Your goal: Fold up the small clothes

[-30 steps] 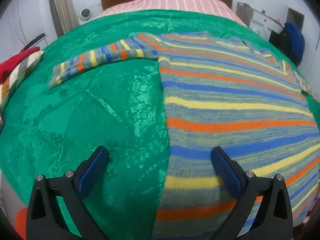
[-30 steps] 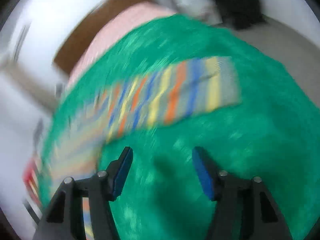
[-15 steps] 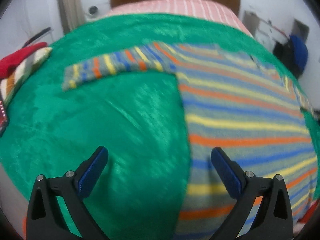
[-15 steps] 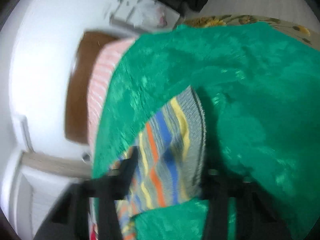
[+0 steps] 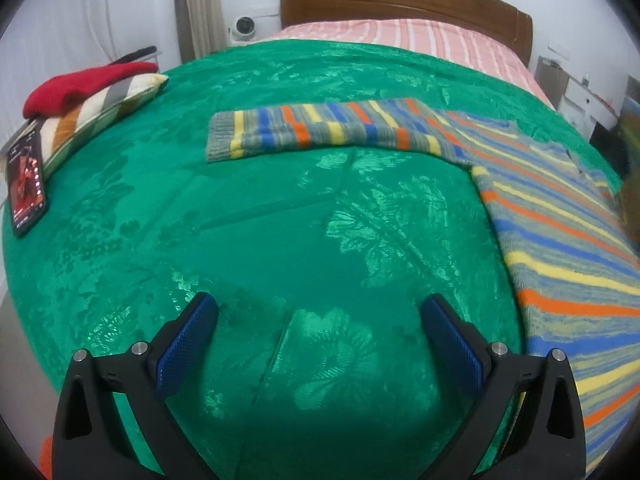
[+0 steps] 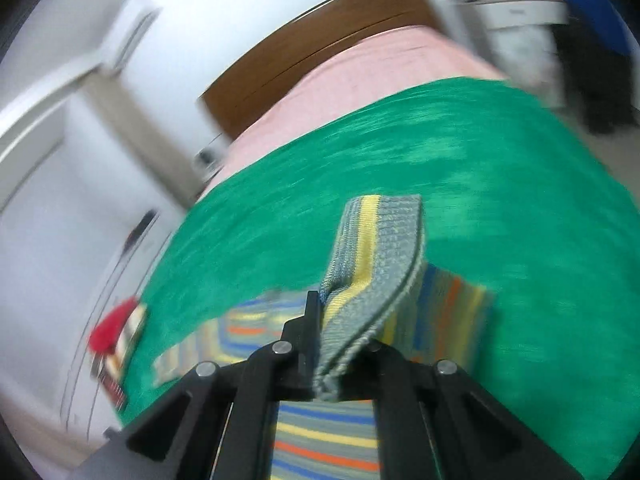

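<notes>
Two grippers are engaged: the left gripper (image 5: 318,316) hovers with jaws spread wide and empty over the green bedspread (image 5: 248,216), beside the striped sweater (image 5: 560,236). Right gripper (image 6: 340,344) is clamped on the lifted sleeve cuff (image 6: 376,264); the thin pinch may slip, dropping the sleeve mid-fold.

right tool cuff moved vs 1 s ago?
Yes. The sleeve cuff, flat on the green blanket then, now stands lifted above it, pinched in the shut right tool.
</notes>
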The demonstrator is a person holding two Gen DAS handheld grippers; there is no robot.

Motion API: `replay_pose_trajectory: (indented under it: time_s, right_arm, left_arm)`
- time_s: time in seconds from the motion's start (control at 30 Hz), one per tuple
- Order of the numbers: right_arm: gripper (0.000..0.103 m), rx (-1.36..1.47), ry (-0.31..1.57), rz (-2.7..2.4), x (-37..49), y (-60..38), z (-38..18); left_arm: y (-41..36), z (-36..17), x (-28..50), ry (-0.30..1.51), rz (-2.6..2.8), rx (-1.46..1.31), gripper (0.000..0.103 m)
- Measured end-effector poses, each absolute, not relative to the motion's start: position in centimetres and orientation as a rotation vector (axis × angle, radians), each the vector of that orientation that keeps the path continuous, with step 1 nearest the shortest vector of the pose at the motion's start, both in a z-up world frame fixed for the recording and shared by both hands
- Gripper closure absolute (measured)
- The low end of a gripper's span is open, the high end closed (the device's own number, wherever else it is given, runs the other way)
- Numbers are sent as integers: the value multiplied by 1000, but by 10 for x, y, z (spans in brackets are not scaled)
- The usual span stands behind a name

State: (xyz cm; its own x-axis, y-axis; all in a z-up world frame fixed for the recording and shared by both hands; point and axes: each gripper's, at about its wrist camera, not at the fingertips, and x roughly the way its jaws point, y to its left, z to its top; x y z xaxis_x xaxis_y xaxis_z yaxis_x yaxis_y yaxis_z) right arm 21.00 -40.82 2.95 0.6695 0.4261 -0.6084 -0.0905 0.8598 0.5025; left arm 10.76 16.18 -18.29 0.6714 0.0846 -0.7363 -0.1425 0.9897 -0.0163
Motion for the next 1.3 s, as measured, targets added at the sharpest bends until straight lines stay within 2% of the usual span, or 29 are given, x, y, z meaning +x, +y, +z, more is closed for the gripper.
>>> replay_pose_trajectory:
  time_s: [0.03,0.13,0.3,0.5,0.53,0.57,0.77,0.93,0.97,1.0,1.1,1.17,1.23,1.3]
  right_arm:
    - [92,469,814,342,218,-388,23]
    - [41,570,923,436,238,-347,-9]
    - [41,581,1002,400,229,-352,-44]
    - [42,529,1242,84,217,-427,-120]
    - [55,499,1235,34,210,-439,-122]
    - [57,452,1208,-16,201,-450,-118]
    - [55,473,1073,253,174,-433,-82]
    - [55,363,1199,225,173,-410,-126]
    - [64,370,1177,195,168,-417,-132]
    - [65,384,1145,187,163,-422,-129]
    - [63,354,1026,177,133,-426,-103]
    - [47,289,954,149,106,-430,-85]
    - [39,235,902,101,85,-445,-78]
    - [38,226,887,60,65,-465,-82]
  left_arm:
    - [162,-184,106,823,126,-71,0]
    - [162,-186,105,824,121,-58,0]
    - [162,-188,106,835,122,-65,0]
    - [159,-190,105,826,126,-52,0]
    - [158,-190,105,825,129,-50,0]
    - [157,-190,105,823,135,-43,0]
    - [149,-194,104,811,157,15,0]
    - [153,-193,104,825,139,3,0]
    - [154,-193,104,829,131,1,0]
    - [155,-192,103,833,124,0,0]
    - [158,-190,102,844,108,-12,0]
    - [159,-185,105,873,99,-31,0]
    - [163,-173,111,890,44,-86,0]
    - [168,-160,120,884,9,-121,0]
